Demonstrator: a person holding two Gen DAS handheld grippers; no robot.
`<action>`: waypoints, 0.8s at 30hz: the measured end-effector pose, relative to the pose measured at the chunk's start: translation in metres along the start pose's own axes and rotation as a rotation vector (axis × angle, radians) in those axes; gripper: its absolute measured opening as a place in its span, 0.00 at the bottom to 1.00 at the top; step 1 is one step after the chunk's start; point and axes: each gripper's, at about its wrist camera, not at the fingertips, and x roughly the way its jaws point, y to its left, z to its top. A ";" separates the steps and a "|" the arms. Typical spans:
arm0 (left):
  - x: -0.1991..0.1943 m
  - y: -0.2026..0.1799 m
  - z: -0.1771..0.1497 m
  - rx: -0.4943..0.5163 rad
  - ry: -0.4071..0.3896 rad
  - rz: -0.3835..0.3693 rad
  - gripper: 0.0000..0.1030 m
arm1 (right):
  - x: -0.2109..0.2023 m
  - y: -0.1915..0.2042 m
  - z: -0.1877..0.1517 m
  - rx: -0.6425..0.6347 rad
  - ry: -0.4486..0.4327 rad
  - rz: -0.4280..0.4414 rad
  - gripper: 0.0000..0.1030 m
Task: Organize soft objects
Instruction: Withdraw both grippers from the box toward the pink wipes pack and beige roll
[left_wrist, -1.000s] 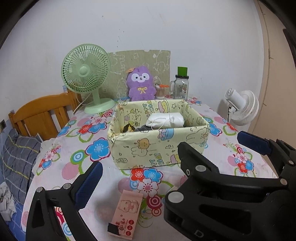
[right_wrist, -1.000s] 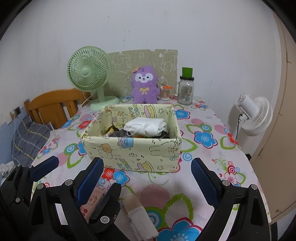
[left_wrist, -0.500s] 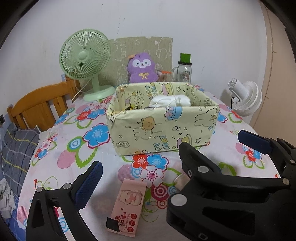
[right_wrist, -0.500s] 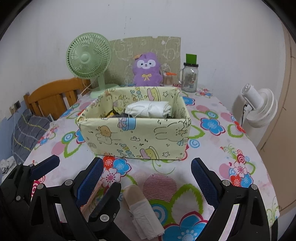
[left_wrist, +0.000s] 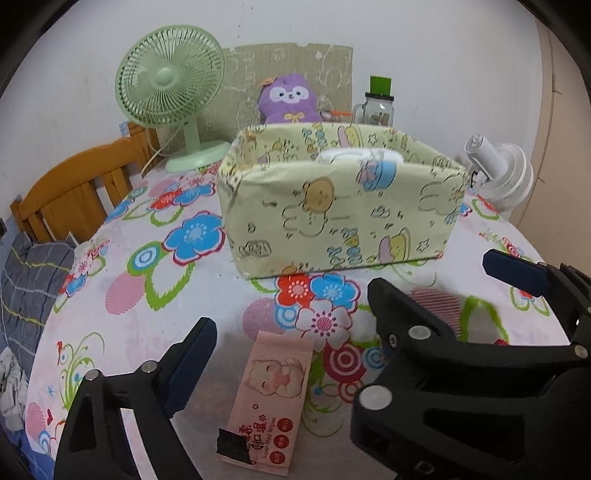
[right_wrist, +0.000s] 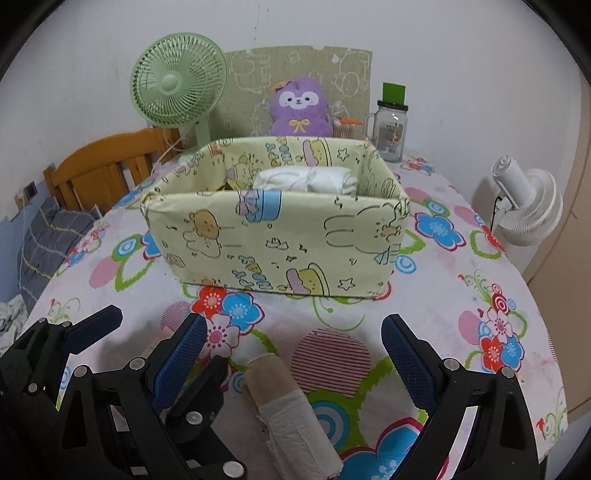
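Note:
A pink wet-wipes pack (left_wrist: 275, 391) lies flat on the flowered tablecloth (left_wrist: 147, 314), between the fingers of my left gripper (left_wrist: 295, 354). Its jaws are closing, and the pads stand clear of the pack. My right gripper (right_wrist: 291, 354) is open over a beige and white roll (right_wrist: 288, 402), which lies between its blue pads without touching them. The two grippers sit side by side and overlap, so the right gripper (left_wrist: 443, 284) hides my left gripper's right finger. Behind both stands a yellow cartoon-print box (right_wrist: 277, 240) with a white rolled cloth (right_wrist: 306, 179) inside.
At the table's back stand a green desk fan (right_wrist: 177, 81), a purple plush (right_wrist: 299, 107) and a glass jar with a green lid (right_wrist: 391, 125). A white fan (right_wrist: 524, 206) stands off the right edge. A wooden chair (left_wrist: 74, 184) and grey bedding are at the left.
Both grippers have sunk toward the table, and the box now looms larger and closer. The left gripper's left finger has come slightly inward. The pack and the roll have not moved.

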 end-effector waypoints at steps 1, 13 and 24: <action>0.001 0.001 -0.001 0.000 0.005 0.001 0.85 | 0.003 0.000 -0.001 0.002 0.006 -0.002 0.94; 0.018 0.010 -0.012 -0.012 0.072 -0.016 0.69 | 0.016 0.000 -0.006 0.002 0.037 -0.013 0.94; 0.014 0.012 -0.020 -0.022 0.073 -0.026 0.62 | 0.018 0.004 -0.008 -0.016 0.050 -0.006 0.94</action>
